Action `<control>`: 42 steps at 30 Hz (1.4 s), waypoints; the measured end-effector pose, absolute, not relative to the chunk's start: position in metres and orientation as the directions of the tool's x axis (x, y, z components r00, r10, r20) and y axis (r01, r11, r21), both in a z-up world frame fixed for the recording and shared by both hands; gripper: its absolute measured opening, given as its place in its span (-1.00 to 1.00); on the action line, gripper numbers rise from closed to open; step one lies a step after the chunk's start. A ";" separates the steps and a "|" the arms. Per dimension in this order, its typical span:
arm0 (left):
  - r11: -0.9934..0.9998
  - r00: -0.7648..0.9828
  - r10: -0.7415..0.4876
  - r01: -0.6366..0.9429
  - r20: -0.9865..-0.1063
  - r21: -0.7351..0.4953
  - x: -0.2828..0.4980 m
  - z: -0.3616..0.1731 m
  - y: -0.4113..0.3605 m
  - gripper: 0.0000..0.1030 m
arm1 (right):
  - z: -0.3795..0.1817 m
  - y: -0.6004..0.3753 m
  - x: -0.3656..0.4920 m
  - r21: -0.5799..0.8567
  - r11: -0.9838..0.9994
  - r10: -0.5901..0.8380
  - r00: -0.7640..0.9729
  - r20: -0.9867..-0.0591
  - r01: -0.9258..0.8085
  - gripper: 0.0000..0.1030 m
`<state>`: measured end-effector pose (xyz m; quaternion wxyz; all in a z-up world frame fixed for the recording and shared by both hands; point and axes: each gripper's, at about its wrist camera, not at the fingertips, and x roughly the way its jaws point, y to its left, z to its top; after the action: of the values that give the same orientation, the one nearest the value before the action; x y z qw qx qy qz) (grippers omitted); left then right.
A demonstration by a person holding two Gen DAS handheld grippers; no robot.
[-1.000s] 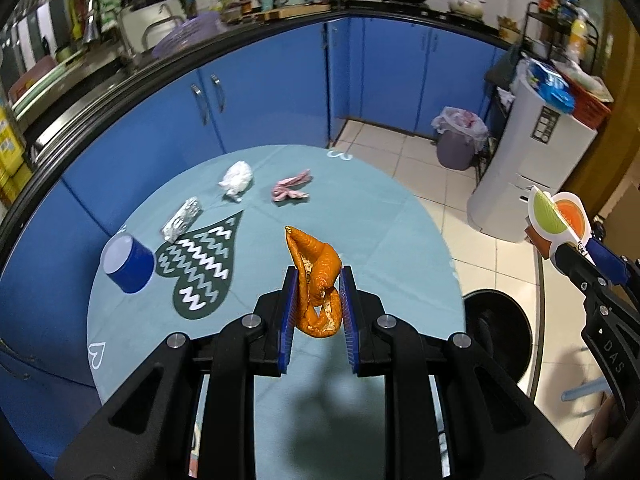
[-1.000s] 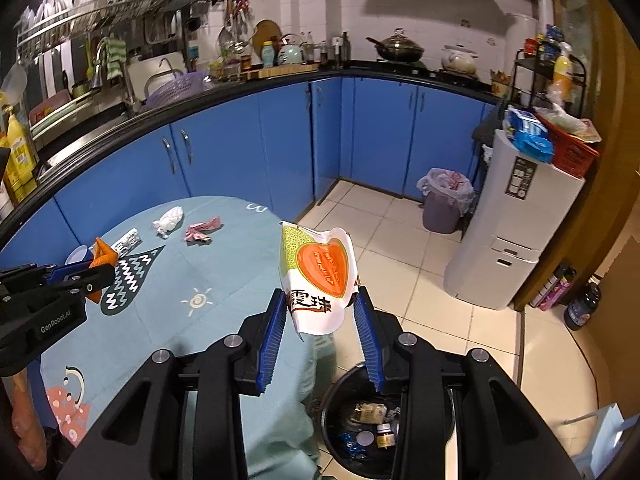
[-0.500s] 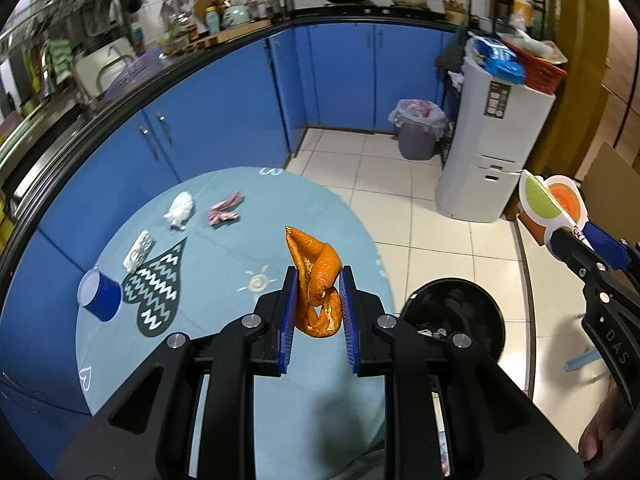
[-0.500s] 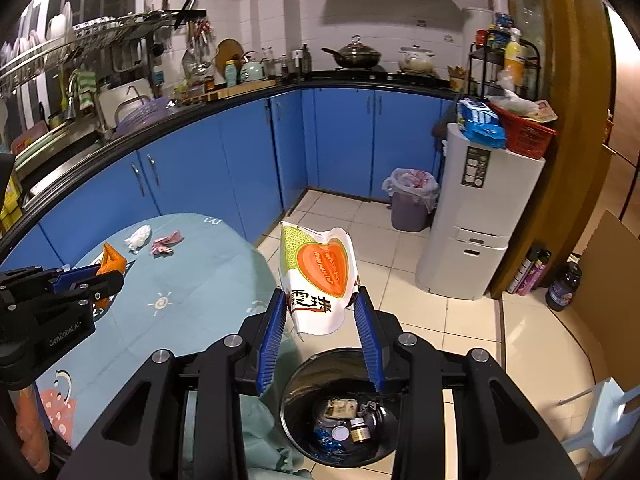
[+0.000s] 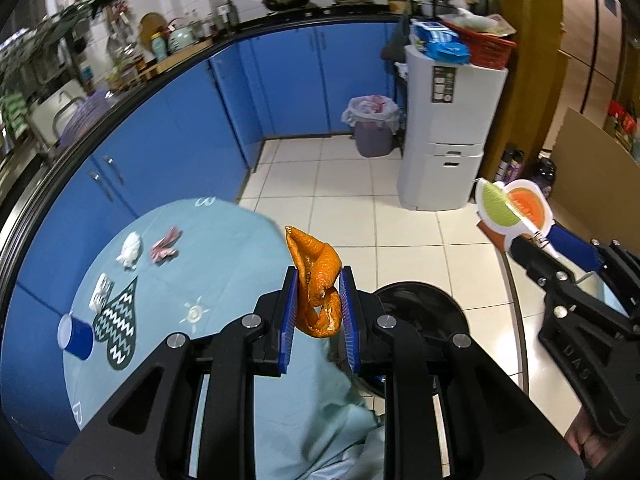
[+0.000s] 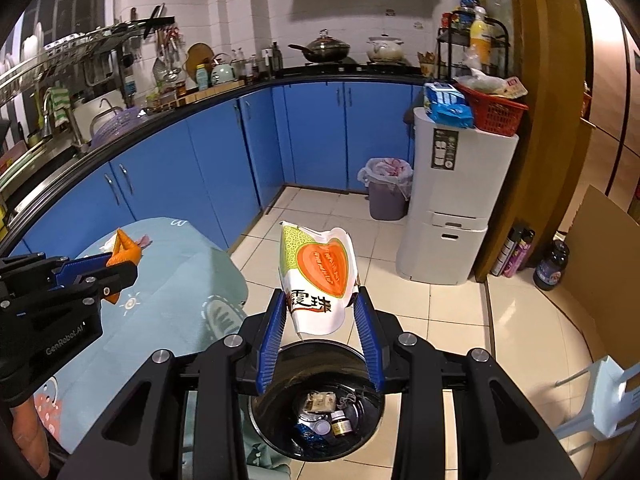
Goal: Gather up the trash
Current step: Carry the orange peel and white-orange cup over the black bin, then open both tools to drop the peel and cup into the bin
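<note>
The right hand-held gripper (image 6: 320, 320) pinches one melon wrapper (image 6: 318, 276) above the black bin (image 6: 316, 404); better to centre it before letting go. The left hand-held gripper (image 5: 318, 312) clamps one orange peel (image 5: 318, 284) (bin just beyond). Three scraps (image 5: 130, 248) lie on the table (image 5: 224, 264).

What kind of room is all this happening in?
Most likely a home kitchen. Blue cabinets run under a dark counter, a wok and a pot sit on the stove, and a dish rack hangs by the sink. A round table stands nearby, with a black bin on the tiled floor.
</note>
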<state>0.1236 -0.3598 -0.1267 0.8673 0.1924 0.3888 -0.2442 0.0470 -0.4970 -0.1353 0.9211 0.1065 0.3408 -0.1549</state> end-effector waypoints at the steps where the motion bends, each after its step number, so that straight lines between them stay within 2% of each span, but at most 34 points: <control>1: 0.802 0.577 -0.280 0.580 -0.767 0.144 0.122 -0.126 -0.364 -0.58 | -0.135 -0.500 0.046 0.091 0.927 -0.216 0.719 -0.661 0.363 -0.33; 14: 0.731 0.556 -0.354 0.666 -0.752 0.149 0.105 -0.117 -0.421 -0.53 | -0.145 -0.537 0.031 0.109 0.891 -0.260 0.691 -0.675 0.442 -0.33; 16: 0.720 0.535 -0.358 0.680 -0.765 0.139 0.105 -0.120 -0.425 -0.45 | -0.147 -0.540 0.029 0.115 0.887 -0.259 0.688 -0.677 0.447 -0.33; 17: 0.716 0.521 -0.360 0.686 -0.774 0.129 0.105 -0.121 -0.426 -0.10 | -0.148 -0.541 0.029 0.116 0.886 -0.259 0.687 -0.679 0.449 -0.33; 18: 0.717 0.517 -0.364 0.687 -0.775 0.121 0.106 -0.121 -0.426 0.63 | -0.149 -0.541 0.028 0.117 0.885 -0.259 0.685 -0.681 0.450 -0.33; 19: 0.721 0.522 -0.376 0.683 -0.765 0.112 0.106 -0.120 -0.425 0.85 | -0.151 -0.542 0.028 0.119 0.884 -0.258 0.684 -0.682 0.451 -0.33; 20: 0.732 0.548 -0.391 0.673 -0.739 0.112 0.104 -0.115 -0.421 0.91 | -0.152 -0.543 0.028 0.119 0.884 -0.258 0.683 -0.683 0.452 -0.33; 24: 0.735 0.589 -0.383 0.661 -0.712 0.150 0.100 -0.111 -0.421 0.91 | -0.156 -0.543 0.030 0.122 0.883 -0.252 0.677 -0.691 0.453 -0.33; 39: 0.792 0.581 -0.344 0.602 -0.738 0.105 0.122 -0.114 -0.399 0.93 | -0.157 -0.525 0.044 0.135 0.912 -0.192 0.695 -0.693 0.387 -0.28; 40: 0.794 0.581 -0.343 0.599 -0.738 0.102 0.123 -0.114 -0.397 0.93 | -0.156 -0.524 0.045 0.124 0.913 -0.201 0.692 -0.693 0.389 -0.24; 41: 0.796 0.581 -0.342 0.597 -0.738 0.100 0.123 -0.114 -0.396 0.93 | -0.156 -0.522 0.046 0.118 0.914 -0.203 0.691 -0.694 0.387 -0.11; 42: 0.799 0.582 -0.342 0.593 -0.738 0.097 0.124 -0.114 -0.395 0.93 | -0.156 -0.522 0.047 0.123 0.917 -0.195 0.696 -0.691 0.380 0.42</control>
<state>0.1239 -0.3949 -0.1137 0.8731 0.1693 0.3707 -0.2675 0.0467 -0.5216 -0.1557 0.9118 0.1293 0.3565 -0.1577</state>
